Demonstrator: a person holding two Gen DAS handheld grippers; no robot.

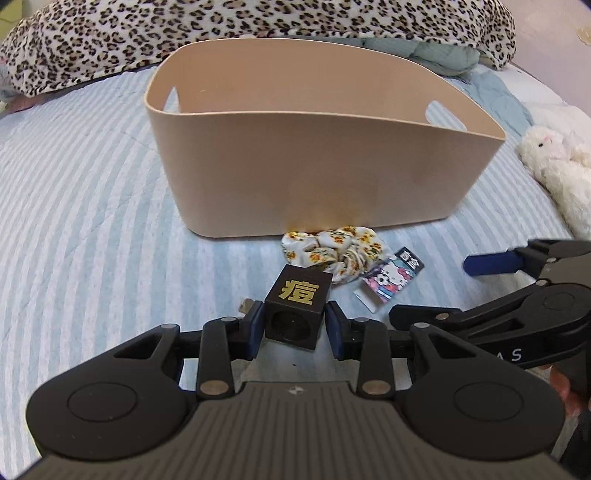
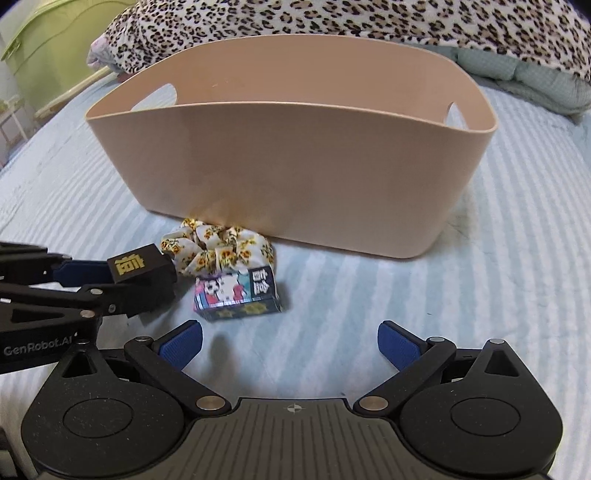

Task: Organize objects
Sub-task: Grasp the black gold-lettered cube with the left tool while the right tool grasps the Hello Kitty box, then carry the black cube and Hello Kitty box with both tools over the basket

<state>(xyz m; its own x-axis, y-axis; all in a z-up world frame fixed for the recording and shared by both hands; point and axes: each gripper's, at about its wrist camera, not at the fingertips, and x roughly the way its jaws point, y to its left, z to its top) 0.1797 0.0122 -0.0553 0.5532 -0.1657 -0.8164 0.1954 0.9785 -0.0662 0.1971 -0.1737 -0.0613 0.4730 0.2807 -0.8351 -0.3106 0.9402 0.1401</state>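
Observation:
My left gripper [image 1: 295, 325] is shut on a small black cube [image 1: 295, 306] with a gold character on top; the cube also shows at the left of the right wrist view [image 2: 142, 267]. A sunflower-print scrunchie [image 1: 332, 251] lies against the front wall of the beige basket [image 1: 314, 166], also seen in the right wrist view [image 2: 218, 247]. A small cartoon-printed box [image 2: 238, 293] lies in front of the scrunchie, also in the left wrist view [image 1: 389, 282]. My right gripper [image 2: 290, 349] is open and empty, just short of the box. The basket [image 2: 295, 177] looks empty as far as I can see.
Everything sits on a blue striped bed cover [image 1: 92, 221]. A leopard-print blanket [image 1: 221, 26] lies behind the basket. A white plush toy [image 1: 554, 162] lies at the right. A green container [image 2: 44, 48] stands at the far left beyond the bed.

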